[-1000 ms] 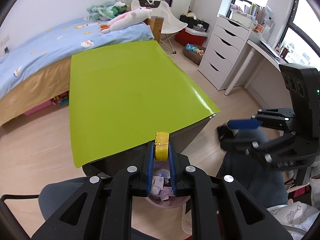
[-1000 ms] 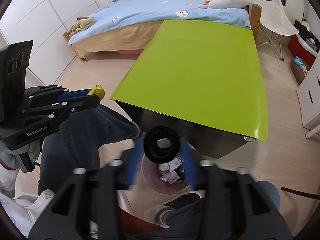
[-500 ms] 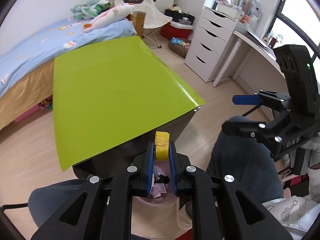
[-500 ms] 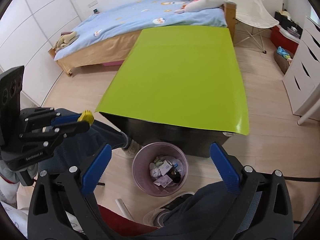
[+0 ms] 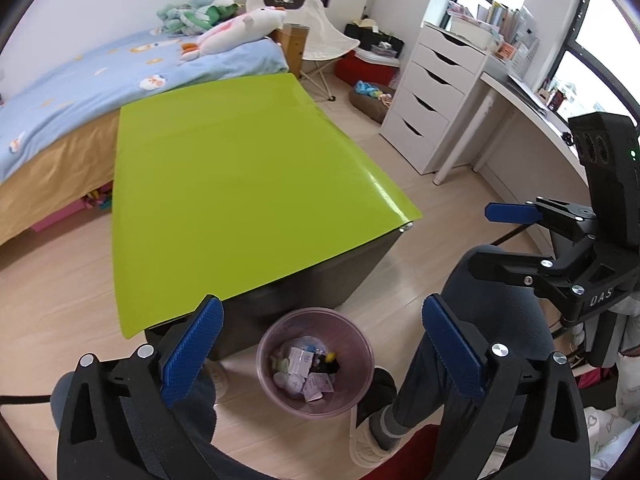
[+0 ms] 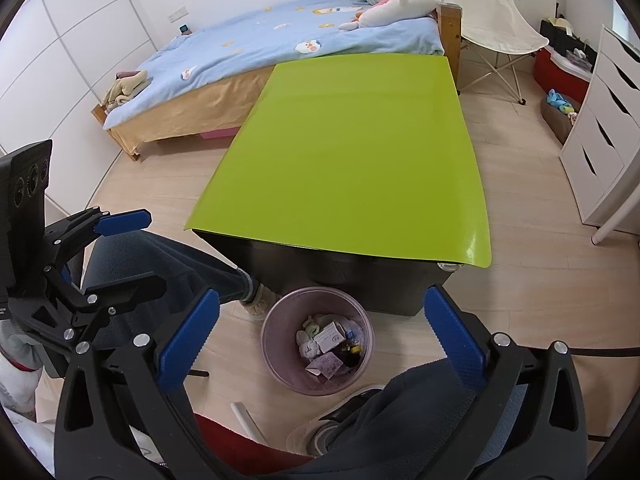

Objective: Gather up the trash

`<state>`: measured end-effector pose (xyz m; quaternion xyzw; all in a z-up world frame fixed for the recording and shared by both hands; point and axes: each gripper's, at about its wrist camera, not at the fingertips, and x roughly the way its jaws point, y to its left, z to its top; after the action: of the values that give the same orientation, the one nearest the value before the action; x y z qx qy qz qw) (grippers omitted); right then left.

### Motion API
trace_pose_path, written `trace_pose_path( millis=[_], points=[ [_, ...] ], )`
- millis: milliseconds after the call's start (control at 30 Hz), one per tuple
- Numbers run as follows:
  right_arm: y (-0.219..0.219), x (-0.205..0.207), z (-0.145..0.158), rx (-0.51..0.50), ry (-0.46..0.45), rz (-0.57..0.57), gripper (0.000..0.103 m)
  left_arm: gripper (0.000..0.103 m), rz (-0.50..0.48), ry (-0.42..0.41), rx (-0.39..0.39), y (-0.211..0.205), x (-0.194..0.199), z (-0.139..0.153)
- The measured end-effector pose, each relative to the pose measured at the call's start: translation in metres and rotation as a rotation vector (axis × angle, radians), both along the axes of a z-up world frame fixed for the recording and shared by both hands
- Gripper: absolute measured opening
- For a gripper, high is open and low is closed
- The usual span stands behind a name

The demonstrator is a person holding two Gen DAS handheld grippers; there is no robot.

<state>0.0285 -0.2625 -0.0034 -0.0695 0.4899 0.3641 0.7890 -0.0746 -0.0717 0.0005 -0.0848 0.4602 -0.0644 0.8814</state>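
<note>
A pink translucent trash bin (image 5: pixel 316 394) stands on the floor before the table, holding several paper scraps, a small yellow piece and a black item; it also shows in the right wrist view (image 6: pixel 280 368). My left gripper (image 5: pixel 322 344) is open and empty above the bin. My right gripper (image 6: pixel 322 332) is open and empty above the bin too. The right gripper shows from the side in the left wrist view (image 5: pixel 508 236), and the left gripper in the right wrist view (image 6: pixel 132 252).
A low black table with a lime-green top (image 5: pixel 240 192) stands just beyond the bin. The person's legs and feet (image 5: pixel 384 432) flank the bin. A bed (image 6: pixel 260 52), a white drawer unit (image 5: pixel 432 96) and a folding chair (image 6: pixel 492 28) stand around.
My left gripper opened and the yellow item it held dropped into the bin. My right gripper had opened earlier, letting go of a black ring. Both views rose slightly.
</note>
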Motion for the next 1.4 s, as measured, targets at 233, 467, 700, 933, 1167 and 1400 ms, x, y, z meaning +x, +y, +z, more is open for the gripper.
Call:
trace_pose_path(
  millis=[233, 467, 700, 933, 1167, 1400],
  points=[
    [0.006, 0.001, 0.004, -0.032, -0.028, -0.015, 0.1, 0.097, 0.043, -0.002, 0.006, 0.011, 0.0, 0.002],
    [0.02, 0.019, 0.022, -0.013, -0.082, -0.01, 0.1, 0.097, 0.076, -0.044, 0.025, 0.027, 0.011, 0.019],
    [0.039, 0.05, 0.053, 0.019, -0.163, -0.013, 0.1, 0.097, 0.124, -0.081, 0.051, 0.049, 0.037, 0.044],
    [0.051, 0.067, 0.07, 0.039, -0.185, 0.008, 0.1, 0.097, 0.14, -0.108, 0.015, 0.065, 0.052, 0.057],
    [0.055, 0.079, 0.069, 0.058, -0.16, 0.011, 0.1, 0.097, 0.142, -0.1, 0.001, 0.07, 0.06, 0.059],
    [0.058, 0.084, 0.068, 0.061, -0.152, 0.015, 0.1, 0.097, 0.151, -0.103, -0.005, 0.072, 0.063, 0.059]
  ],
)
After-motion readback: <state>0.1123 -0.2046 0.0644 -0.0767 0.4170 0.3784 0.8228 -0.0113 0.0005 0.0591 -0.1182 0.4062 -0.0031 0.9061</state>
